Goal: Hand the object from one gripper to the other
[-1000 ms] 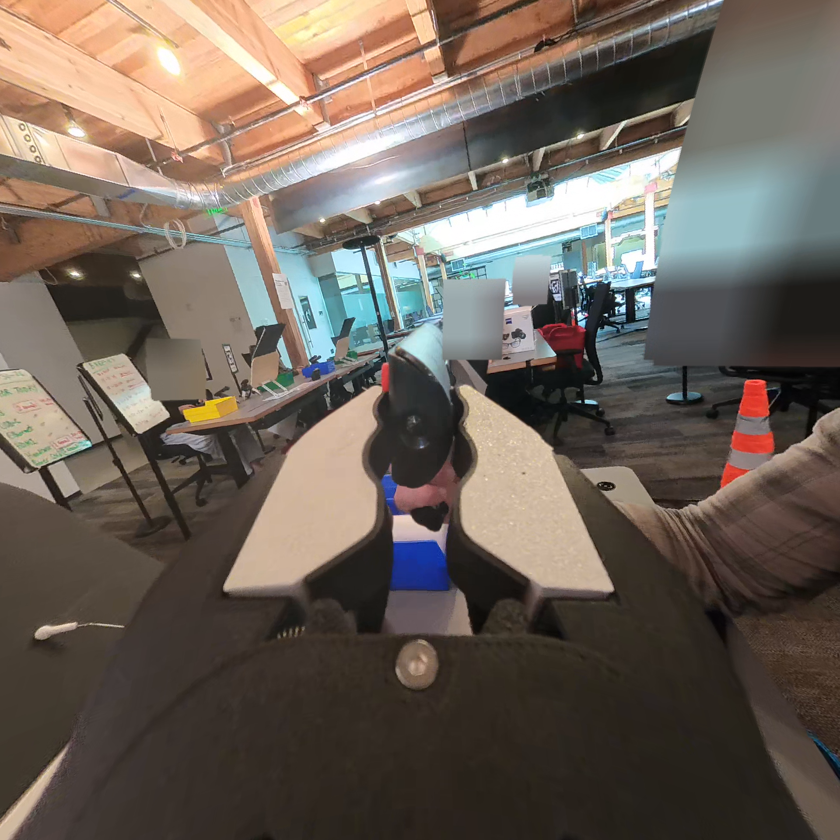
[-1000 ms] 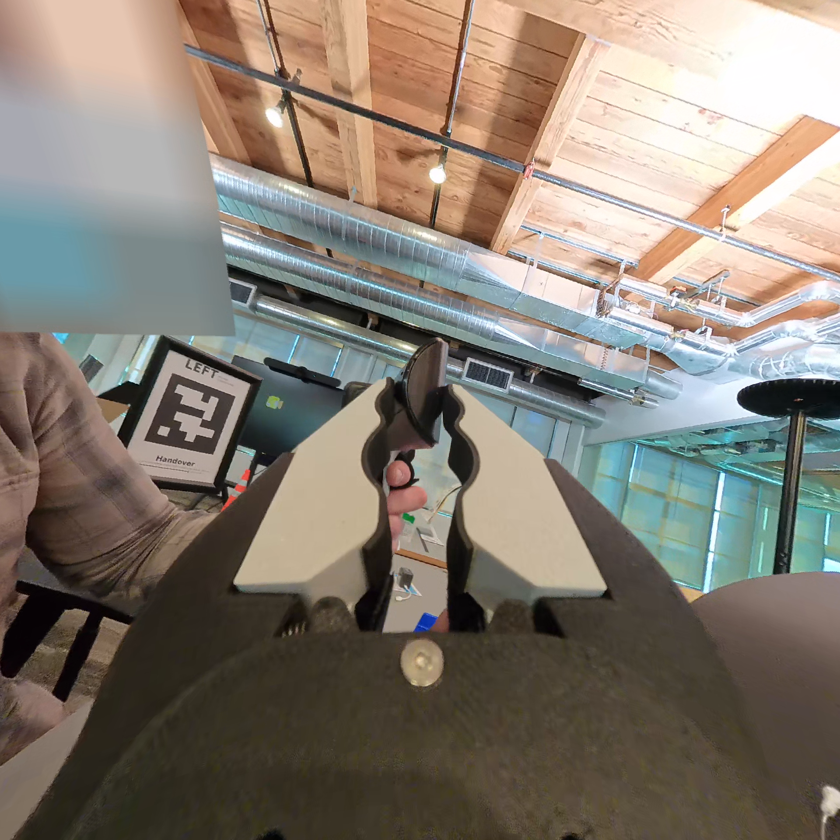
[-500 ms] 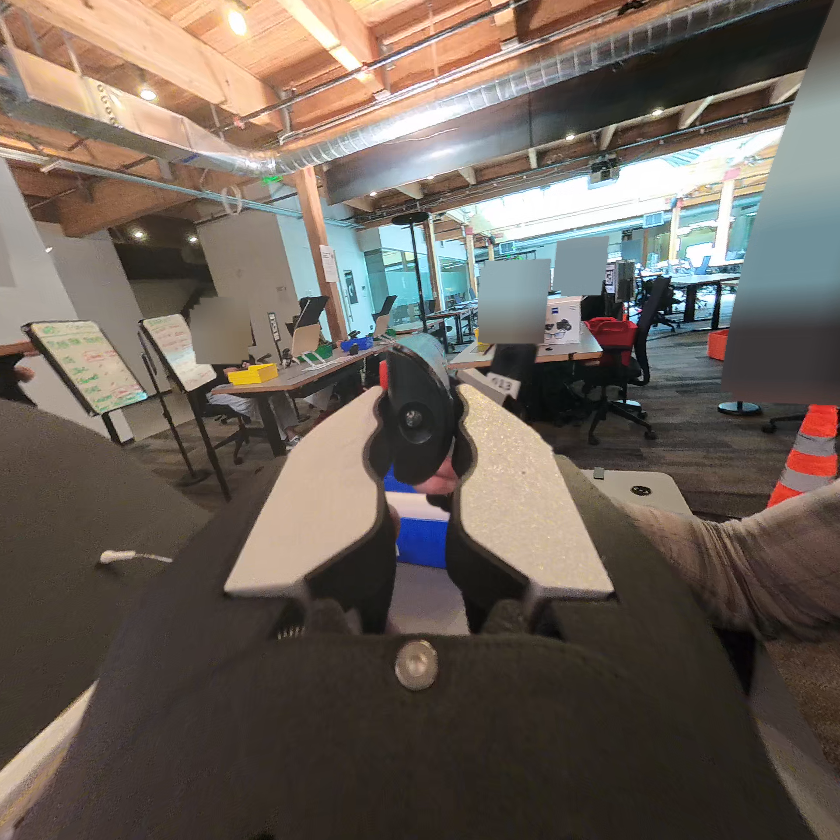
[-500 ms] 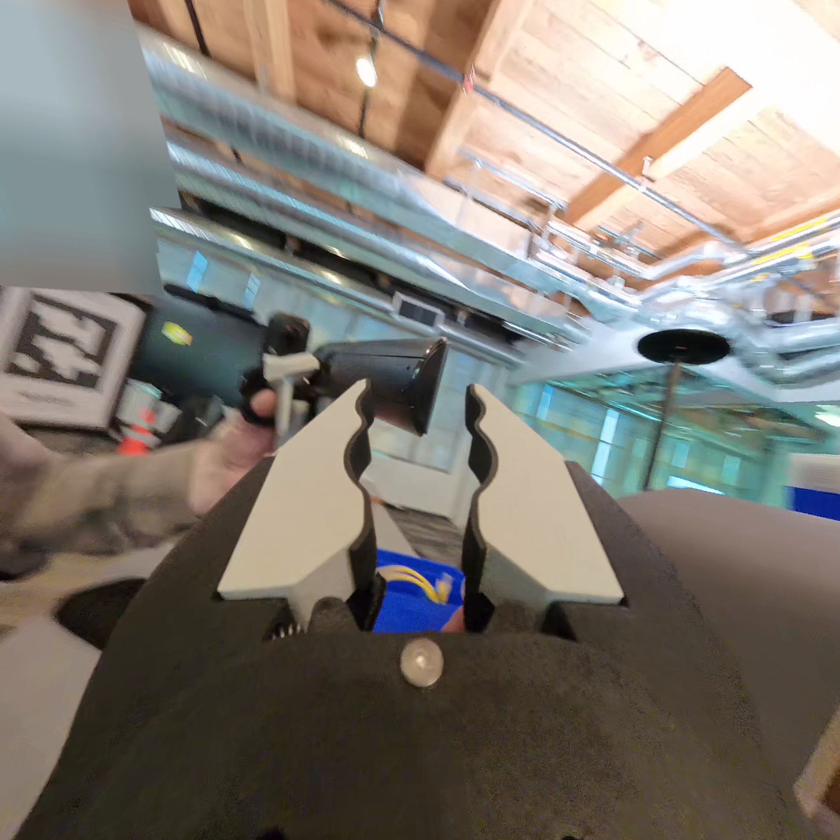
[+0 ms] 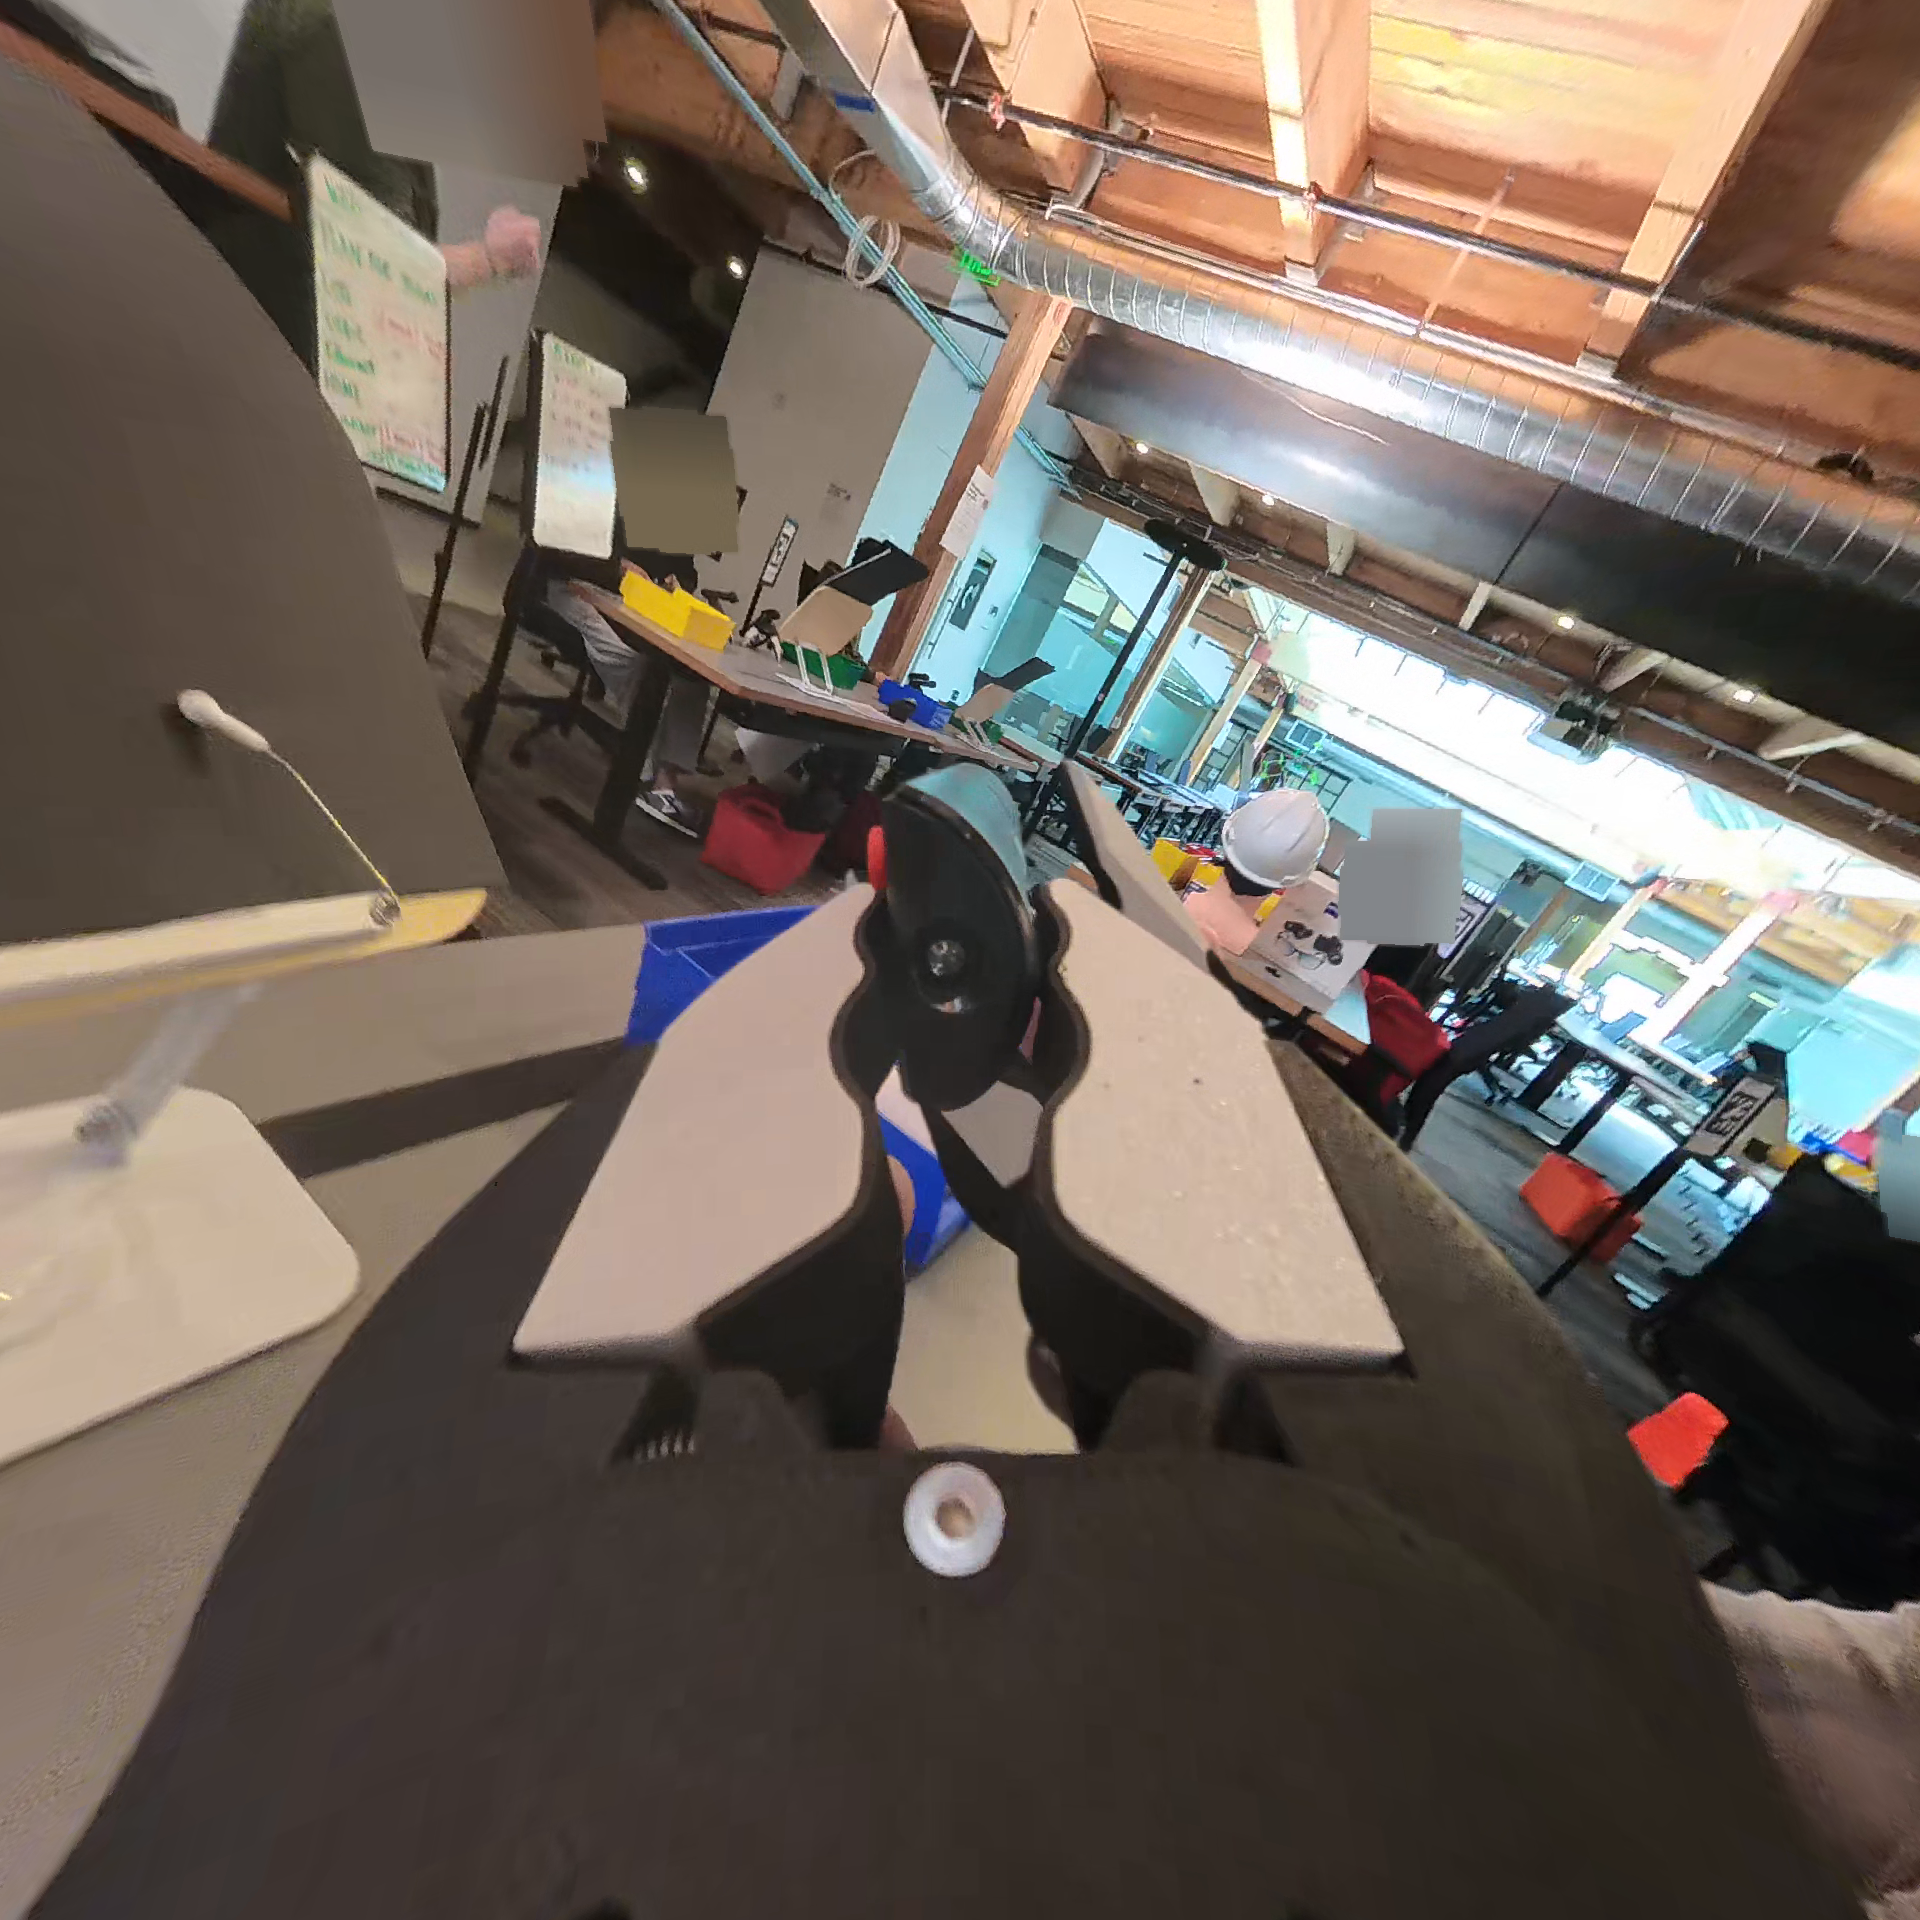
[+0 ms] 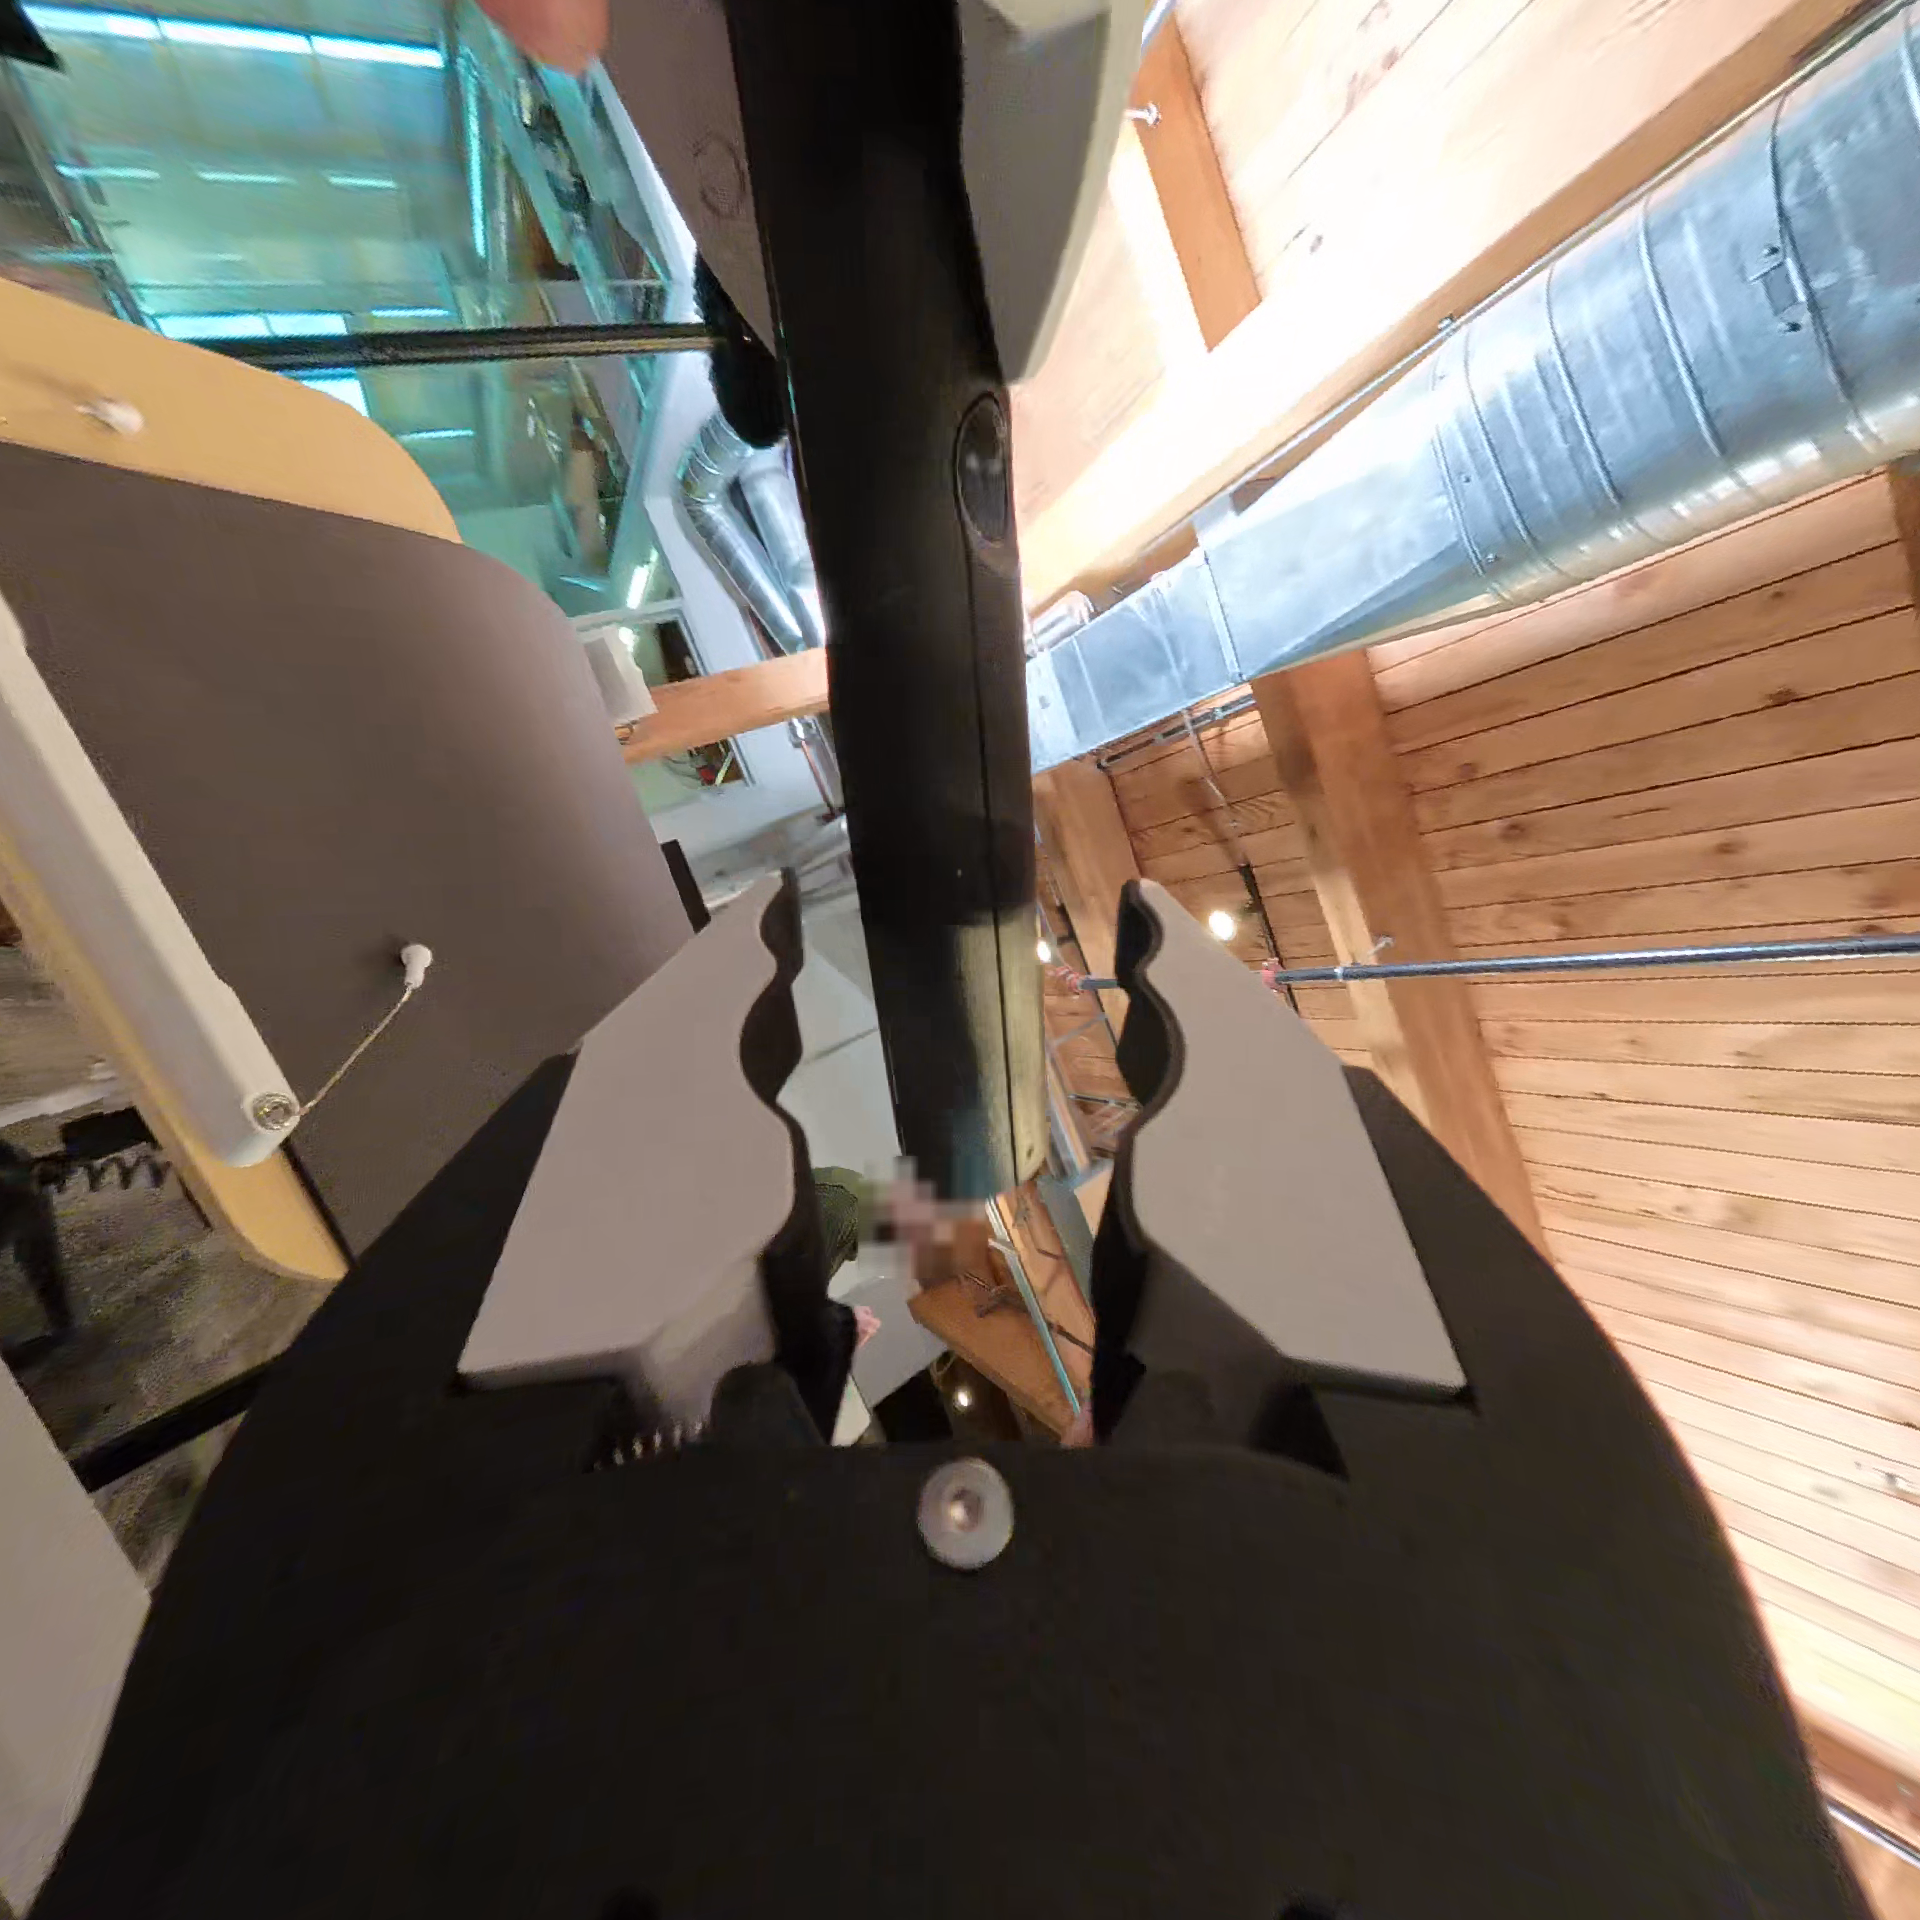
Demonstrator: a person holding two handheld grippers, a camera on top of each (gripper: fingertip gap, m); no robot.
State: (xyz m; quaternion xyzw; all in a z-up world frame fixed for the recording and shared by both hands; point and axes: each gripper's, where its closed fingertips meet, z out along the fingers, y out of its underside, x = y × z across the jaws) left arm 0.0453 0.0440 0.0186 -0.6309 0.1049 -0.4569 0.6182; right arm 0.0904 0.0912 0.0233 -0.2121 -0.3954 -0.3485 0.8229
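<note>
My left gripper [image 5: 956, 914] is shut on a black tool [image 5: 951, 966]. I see the tool end-on, with both pads pressed against its sides and a red bit and a bluish side behind it. In the right wrist view the same black tool [image 6: 935, 727] runs down from the left gripper's grey finger [image 6: 1039, 156] at the top. Its lower end stands between the fingers of my right gripper [image 6: 958, 904]. The right gripper is open, with a gap showing between the tool and each pad.
A blue bin [image 5: 707, 945] sits on the grey table [image 5: 364, 1018] just beyond the left gripper. A white stand base [image 5: 156, 1247] is at the left and a dark panel [image 5: 156, 520] behind it. Office desks and chairs lie beyond. A sleeve [image 5: 1818, 1714] shows at the lower right. My right fingertips sit around 7 cm from my left ones.
My right gripper was shut on the tool a second ago and has opened and let go. Both views have swung round. The tool stays in my left gripper.
</note>
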